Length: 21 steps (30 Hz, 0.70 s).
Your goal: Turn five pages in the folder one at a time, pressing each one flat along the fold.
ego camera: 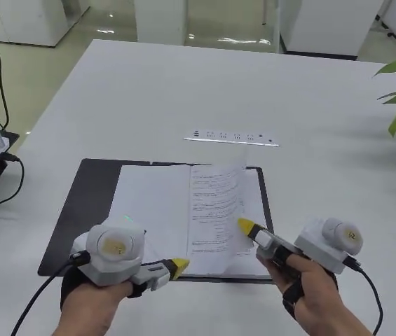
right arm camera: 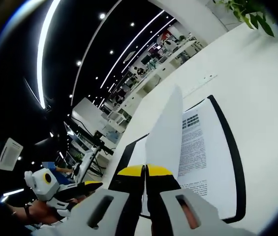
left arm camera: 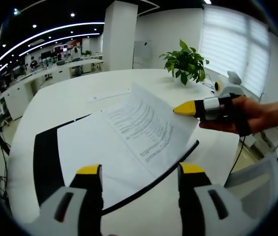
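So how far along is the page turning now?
Done: the black folder lies open on the white table. In hand: the right gripper is shut on a printed white page, raised mid-turn. Left: laying it down and pressing the fold; the left gripper is open. Pages already turned: cannot tell.

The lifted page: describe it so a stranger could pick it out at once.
On the white table lies an open black folder. From its middle one printed page rises, its edge pinched in the shut jaws of the right gripper. Unlike the flat sheet to its left, it stands up off the folder.
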Each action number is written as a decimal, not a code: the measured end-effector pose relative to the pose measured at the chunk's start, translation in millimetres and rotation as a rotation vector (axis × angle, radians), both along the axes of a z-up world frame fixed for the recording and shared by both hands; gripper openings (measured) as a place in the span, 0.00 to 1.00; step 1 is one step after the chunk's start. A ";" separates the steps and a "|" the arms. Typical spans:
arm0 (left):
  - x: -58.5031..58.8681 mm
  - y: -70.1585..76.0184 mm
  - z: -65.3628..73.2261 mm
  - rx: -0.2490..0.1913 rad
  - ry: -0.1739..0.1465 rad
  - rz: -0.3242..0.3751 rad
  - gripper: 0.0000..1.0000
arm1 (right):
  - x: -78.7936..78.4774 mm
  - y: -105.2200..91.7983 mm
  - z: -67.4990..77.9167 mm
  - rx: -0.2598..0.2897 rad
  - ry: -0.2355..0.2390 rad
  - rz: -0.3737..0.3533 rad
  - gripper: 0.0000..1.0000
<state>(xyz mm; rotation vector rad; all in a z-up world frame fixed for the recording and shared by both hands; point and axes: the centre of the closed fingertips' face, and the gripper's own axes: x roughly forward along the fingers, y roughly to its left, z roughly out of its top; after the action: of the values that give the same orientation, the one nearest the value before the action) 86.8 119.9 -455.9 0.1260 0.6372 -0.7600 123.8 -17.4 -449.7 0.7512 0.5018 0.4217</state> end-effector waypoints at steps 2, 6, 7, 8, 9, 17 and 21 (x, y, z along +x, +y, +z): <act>0.8 5.3 3.4 -0.008 -0.005 0.015 0.61 | 0.7 9.3 2.4 -0.006 -0.004 0.016 0.00; 0.6 12.5 7.5 -0.027 -0.011 0.030 0.62 | 4.6 24.4 6.3 0.003 -0.012 0.032 0.00; -0.2 14.7 8.1 -0.031 -0.011 0.035 0.62 | 4.6 28.2 7.3 0.005 -0.012 0.037 0.00; -0.8 16.3 8.3 -0.032 -0.012 0.038 0.62 | 4.8 31.8 7.8 0.005 -0.013 0.041 0.00; -1.6 18.6 9.0 -0.033 -0.014 0.041 0.62 | 5.1 34.8 8.2 0.004 -0.013 0.045 0.00; -4.9 33.1 15.3 -0.028 -0.026 0.051 0.62 | 9.2 61.9 14.8 0.021 -0.018 0.078 0.00; -6.8 39.4 18.8 -0.023 -0.034 0.052 0.63 | 10.4 72.0 17.6 0.027 -0.022 0.089 0.00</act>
<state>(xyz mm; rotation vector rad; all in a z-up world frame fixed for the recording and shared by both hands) 80.0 159.3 -437.1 0.1009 0.5967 -0.7139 134.2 54.7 -432.1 0.7519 0.5112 0.5194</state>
